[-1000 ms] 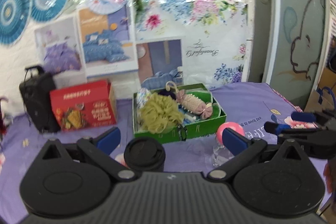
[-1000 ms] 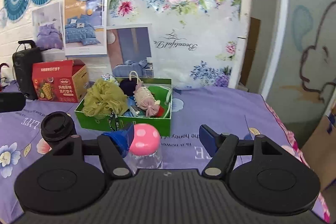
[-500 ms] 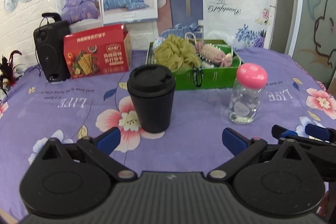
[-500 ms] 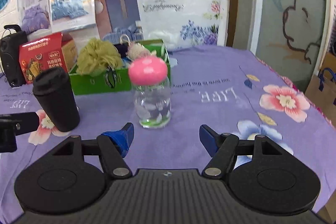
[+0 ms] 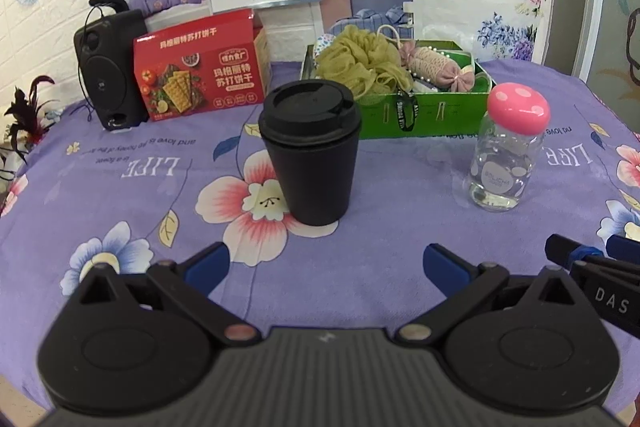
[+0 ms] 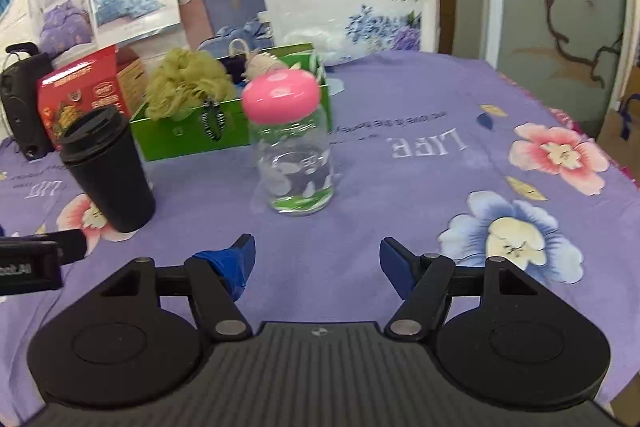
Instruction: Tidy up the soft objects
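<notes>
Nearest: left gripper (image 5: 326,263) and right gripper (image 6: 314,257), both with jaws spread and empty, over the purple floral cloth (image 5: 120,195). Beyond: black lidded cup (image 5: 310,155), pink-capped glass jar (image 6: 292,147). Farthest: green box (image 5: 436,115) holding olive bath pouf (image 5: 362,61) and pink candy-shaped plush (image 5: 438,69).

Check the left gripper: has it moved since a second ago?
Yes. The left gripper has come down and tilted toward the table: the green cardboard box and black lidded cup now sit higher in its view, with the purple floral tablecloth filling the frame.
</notes>
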A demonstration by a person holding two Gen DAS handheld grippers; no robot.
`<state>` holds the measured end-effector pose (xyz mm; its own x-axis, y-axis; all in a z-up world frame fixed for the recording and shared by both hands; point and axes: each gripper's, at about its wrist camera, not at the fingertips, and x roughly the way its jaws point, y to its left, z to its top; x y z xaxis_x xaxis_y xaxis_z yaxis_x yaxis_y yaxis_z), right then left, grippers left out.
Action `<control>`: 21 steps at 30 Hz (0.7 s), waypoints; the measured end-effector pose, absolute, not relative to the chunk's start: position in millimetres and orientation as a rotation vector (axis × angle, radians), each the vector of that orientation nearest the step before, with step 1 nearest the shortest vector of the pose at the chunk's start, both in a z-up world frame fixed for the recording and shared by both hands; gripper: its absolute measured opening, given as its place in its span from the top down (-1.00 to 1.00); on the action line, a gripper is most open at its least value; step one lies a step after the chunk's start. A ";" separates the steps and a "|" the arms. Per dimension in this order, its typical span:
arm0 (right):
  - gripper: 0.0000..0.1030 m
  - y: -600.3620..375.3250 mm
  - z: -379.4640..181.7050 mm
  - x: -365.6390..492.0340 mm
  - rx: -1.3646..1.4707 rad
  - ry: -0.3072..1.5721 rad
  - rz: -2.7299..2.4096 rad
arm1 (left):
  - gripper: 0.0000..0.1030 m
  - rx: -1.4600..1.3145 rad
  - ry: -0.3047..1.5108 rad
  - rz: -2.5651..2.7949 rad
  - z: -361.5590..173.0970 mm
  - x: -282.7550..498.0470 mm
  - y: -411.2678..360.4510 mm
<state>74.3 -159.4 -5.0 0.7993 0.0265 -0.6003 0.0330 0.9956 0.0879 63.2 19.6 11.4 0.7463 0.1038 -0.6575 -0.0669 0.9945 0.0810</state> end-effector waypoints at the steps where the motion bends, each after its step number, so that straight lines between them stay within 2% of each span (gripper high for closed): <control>1: -0.06 -158.2 -4.4 73.5 0.098 0.647 0.010 | -0.99 0.056 0.728 0.097 9.9 63.9 20.0; 15: -0.06 -155.9 4.5 63.7 0.086 0.643 0.040 | -0.99 0.055 0.760 0.113 3.2 65.3 20.5; 21: -0.06 -155.3 -10.5 69.4 0.084 0.727 0.053 | -0.99 0.076 0.861 0.086 -11.0 65.9 16.5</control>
<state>69.4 -155.3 -10.5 0.7459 0.0776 -0.6615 -0.0190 0.9953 0.0952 65.9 16.5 -11.0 0.6485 0.1064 -0.7538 -0.0452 0.9938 0.1014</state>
